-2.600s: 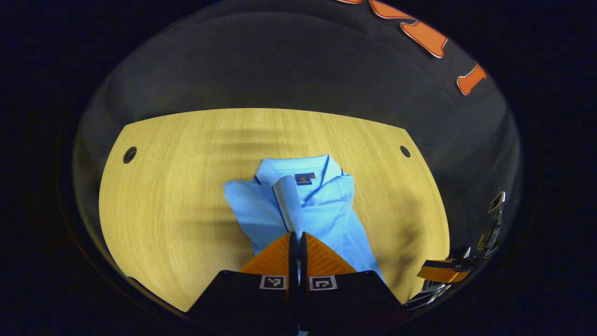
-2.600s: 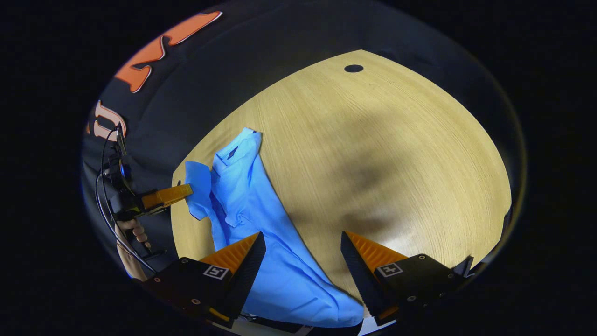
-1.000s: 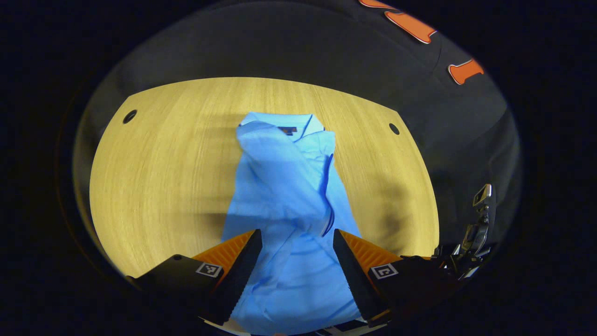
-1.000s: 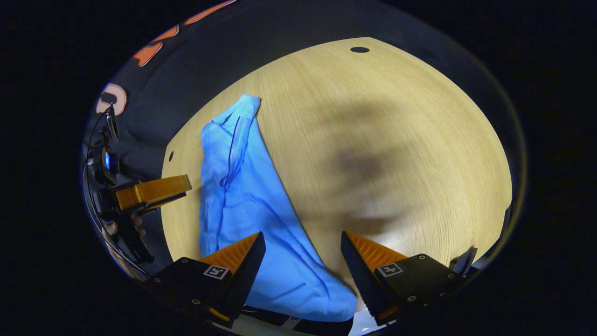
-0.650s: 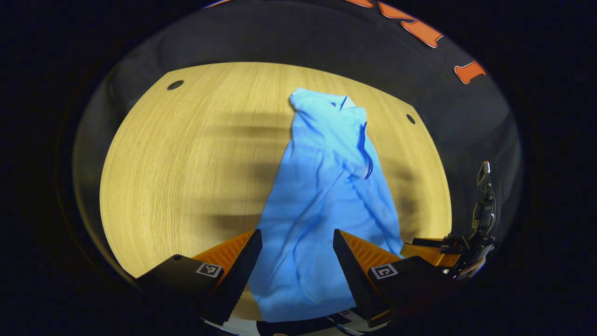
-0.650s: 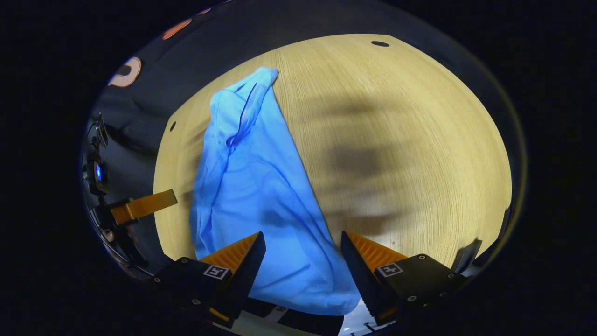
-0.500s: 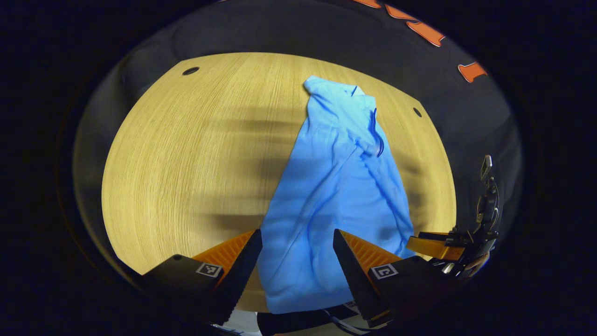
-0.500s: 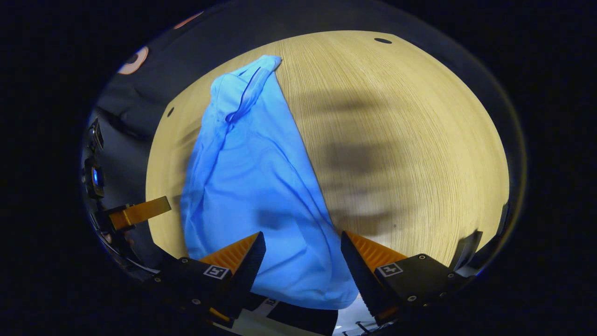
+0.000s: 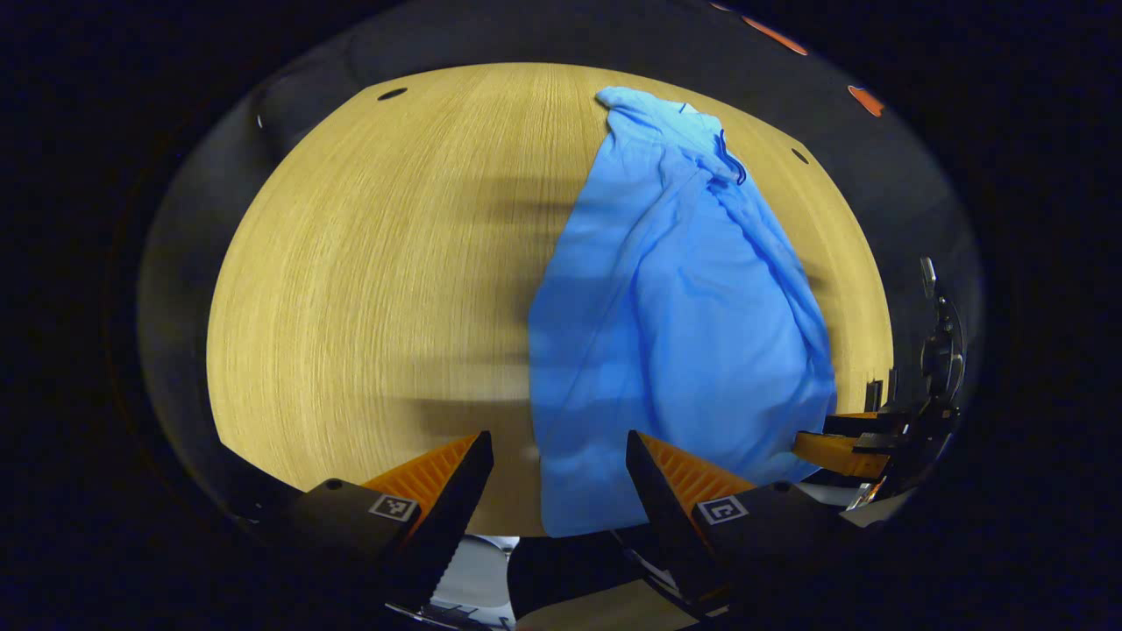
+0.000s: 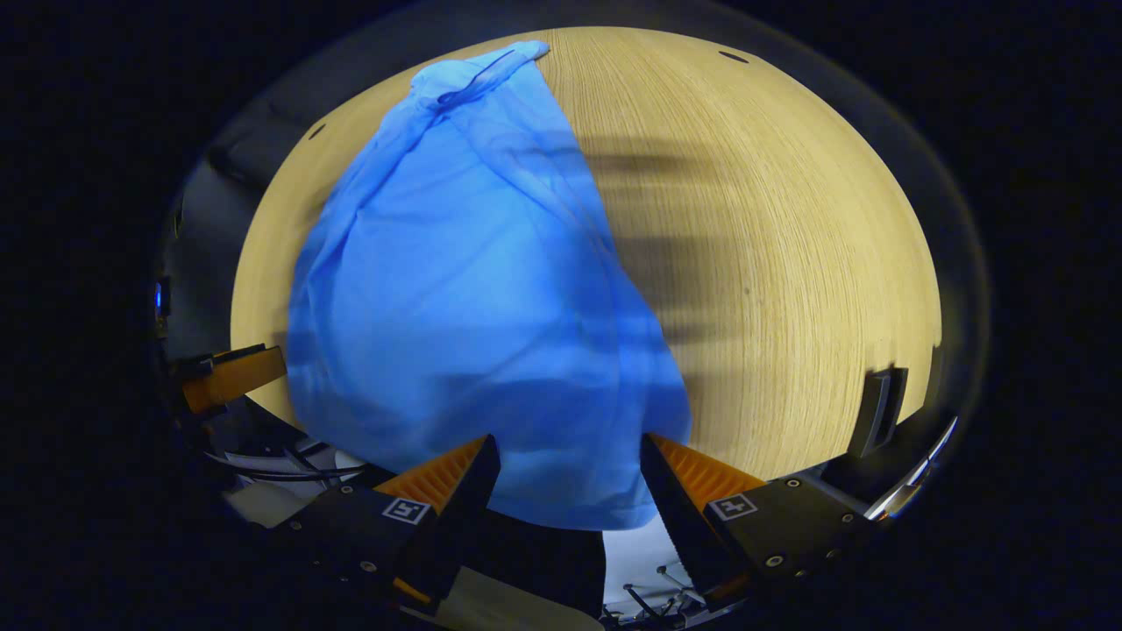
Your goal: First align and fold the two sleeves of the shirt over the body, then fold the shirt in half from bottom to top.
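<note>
A light blue shirt point(image 9: 675, 298) lies lengthwise on the wooden table point(image 9: 351, 263), collar at the far end and hem at the near edge. Its sleeves are folded in over the body, and a dark-trimmed cuff shows near the collar. My left gripper point(image 9: 558, 447) is open, its fingers astride the hem's left corner without touching it. My right gripper point(image 10: 568, 447) is open too, hovering over the hem's right part of the shirt point(image 10: 473, 263). The hem point(image 10: 570, 513) reaches slightly past the table edge. Each gripper appears at the side of the other's view: the right gripper point(image 9: 837, 443) and the left gripper point(image 10: 232, 377).
Bare tabletop point(image 10: 789, 263) stretches on both sides of the shirt. Small round holes point(image 9: 392, 93) mark the table's far corners. A dark upright object point(image 10: 881, 399) stands at the near right edge. White items and cables point(image 10: 272, 469) lie below the table's near edge.
The left gripper, shut on a sleeve 2.6 s ago, has opened and left it on the body. Both grippers have drawn back and down to the hem at the near edge.
</note>
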